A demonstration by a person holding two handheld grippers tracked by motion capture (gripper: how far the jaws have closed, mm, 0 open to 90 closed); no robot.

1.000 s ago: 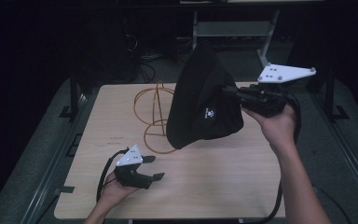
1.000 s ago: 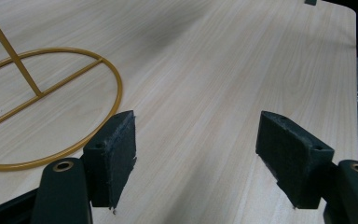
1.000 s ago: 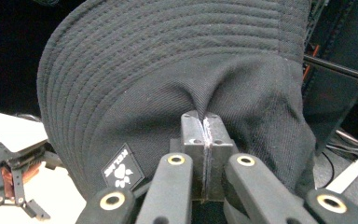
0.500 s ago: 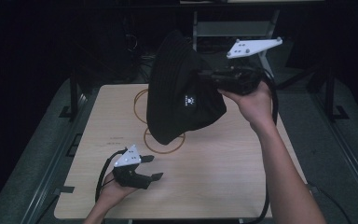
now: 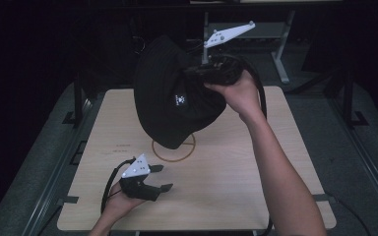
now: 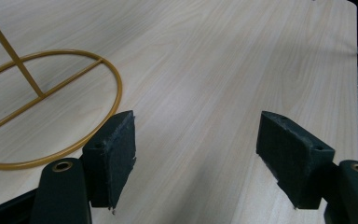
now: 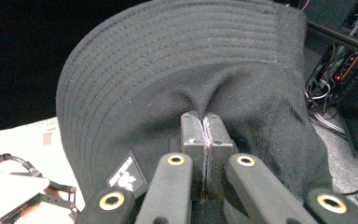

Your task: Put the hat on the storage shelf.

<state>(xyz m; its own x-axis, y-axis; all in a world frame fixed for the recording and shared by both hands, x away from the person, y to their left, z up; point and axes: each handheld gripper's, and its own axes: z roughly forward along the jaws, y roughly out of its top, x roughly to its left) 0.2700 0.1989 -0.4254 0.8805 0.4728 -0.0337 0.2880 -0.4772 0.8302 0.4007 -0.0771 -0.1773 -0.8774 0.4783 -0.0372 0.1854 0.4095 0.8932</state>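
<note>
The right tool (image 5: 197, 74) was clamped on a pinch of black cloth at the crown of the hat (image 5: 174, 98), and in the right gripper view its pads (image 7: 205, 135) met with only a thin fold of fabric between them. The hat (image 7: 177, 84) hung in the air in the upper middle of the high view, above the far half of the surface (image 5: 285, 147), tilted so that its stitched brim faced left and down. A small diamond label (white mark on black) showed on its side, near the centre of the frame. The hat's lower edge covered the top of the stand (image 5: 173, 149), whose gold ring base lay flat on the surface just below it, in the middle of the frame; whether cloth and stand touched could not be told.

The left tool (image 5: 160, 178) sat low in the lower left of the high view, held in the person's hand just over the near edge of the surface. Its jaws stood wide apart with nothing between them, and in the left gripper view bare wood showed between the two pads (image 6: 114, 154). The stand's ring (image 6: 51, 107) and its thin upright lay in the left half of that view, ahead of the left pad and apart from it.
</note>
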